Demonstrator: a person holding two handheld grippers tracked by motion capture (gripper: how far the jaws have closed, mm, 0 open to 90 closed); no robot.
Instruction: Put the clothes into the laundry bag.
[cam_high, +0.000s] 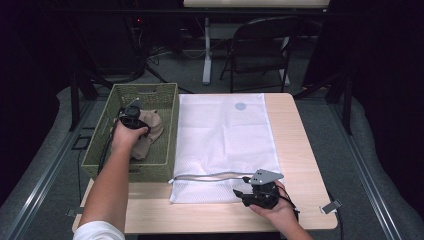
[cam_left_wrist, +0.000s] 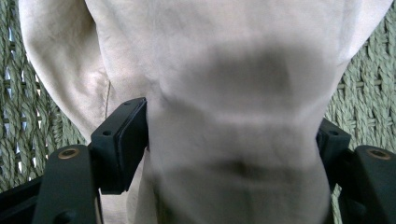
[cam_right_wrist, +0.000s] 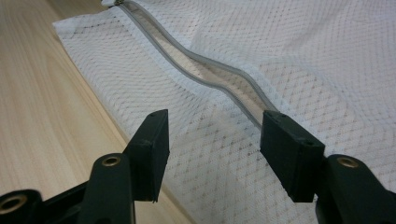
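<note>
Left forearm stretches forward from the near table edge, hand wrapped over the left gripper, which points down, jaws wide with beige cloth bunched between the pads. Right hand sits just past that same edge, right gripper lying low and aimed leftward, jaws parted, nothing between them.

Cloth in basket, left of mesh bag on table
</note>
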